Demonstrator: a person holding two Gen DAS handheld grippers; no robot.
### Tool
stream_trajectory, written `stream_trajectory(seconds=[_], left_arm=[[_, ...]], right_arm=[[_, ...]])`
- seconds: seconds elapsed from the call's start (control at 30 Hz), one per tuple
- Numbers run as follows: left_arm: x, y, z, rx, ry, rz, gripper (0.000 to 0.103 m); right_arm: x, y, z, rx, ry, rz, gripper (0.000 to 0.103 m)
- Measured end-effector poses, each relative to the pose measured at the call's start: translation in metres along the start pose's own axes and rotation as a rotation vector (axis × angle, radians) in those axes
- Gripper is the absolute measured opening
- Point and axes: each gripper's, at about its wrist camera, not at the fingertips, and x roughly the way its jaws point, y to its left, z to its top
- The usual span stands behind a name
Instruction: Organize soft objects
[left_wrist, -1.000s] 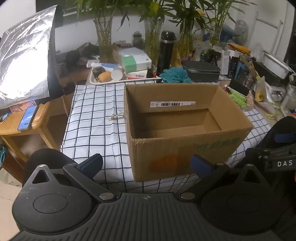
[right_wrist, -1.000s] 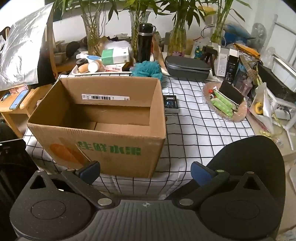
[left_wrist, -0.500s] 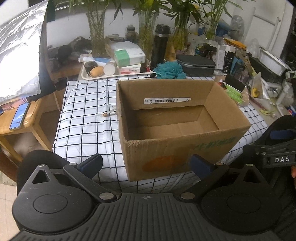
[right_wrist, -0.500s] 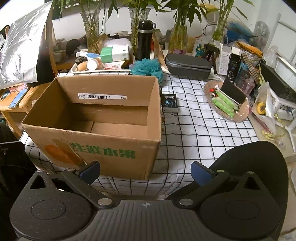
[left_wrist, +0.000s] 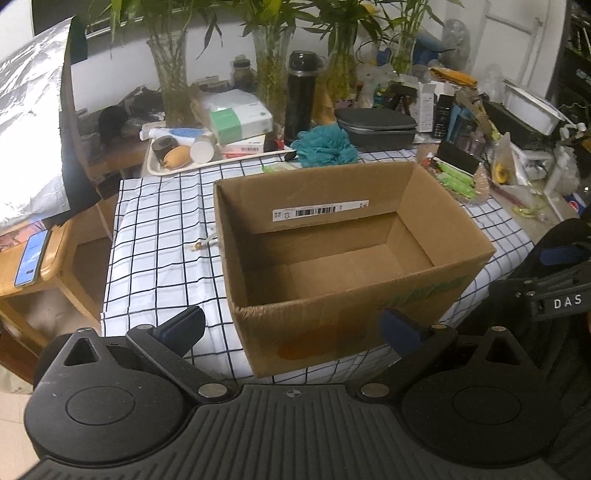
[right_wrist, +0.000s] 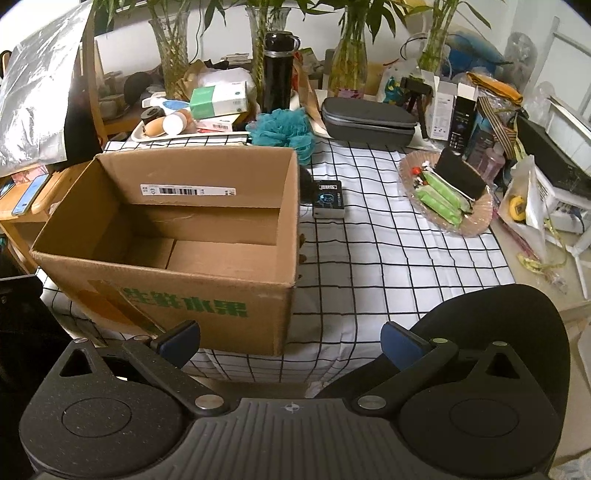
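Observation:
An empty brown cardboard box (left_wrist: 332, 258) (right_wrist: 177, 236) with green lettering stands on the checked tablecloth. A teal mesh bath sponge (left_wrist: 325, 146) (right_wrist: 282, 129) lies just behind the box's far wall. My left gripper (left_wrist: 291, 328) hovers open in front of the box's near wall, nothing between its fingers. My right gripper (right_wrist: 290, 341) is also open and holds nothing, off the box's near right corner, above the table edge.
A tray (left_wrist: 153, 168) with small items sits at the back left beside glass vases with plants (right_wrist: 173, 62) and a black flask (right_wrist: 277, 77). A grey case (right_wrist: 365, 120), a small dark box (right_wrist: 328, 199) and a dish of green packets (right_wrist: 447, 195) lie to the right.
Both grippers have risen and moved closer to the table, so the box interior shows more from above. Both stay open. Nothing on the table has moved.

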Motion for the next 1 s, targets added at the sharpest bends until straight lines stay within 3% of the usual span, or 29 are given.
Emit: stream_trajectory(seconds=[0.2,0.47,0.8,1.0], left_arm=[[0.004,0.000,0.008,0.014,0.011,-0.006,0.103],[0.008,0.014,0.015,-0.052,0.003,-0.011,0.103],[0.013,0.028,0.026,-0.112,-0.038,-0.011,0.103],[0.017,0.034,0.028,-0.114,-0.036,-0.018,0.103]], right_arm=[[0.003,-0.006,0.008,0.010,0.007,0.007,0.103],[0.010,-0.011,0.013,0.003,0.000,0.055,0.103],[0.025,-0.019,0.027,-0.016,0.000,0.005,0.103],[0.027,-0.022,0.035,-0.016,-0.010,0.038,0.103]])
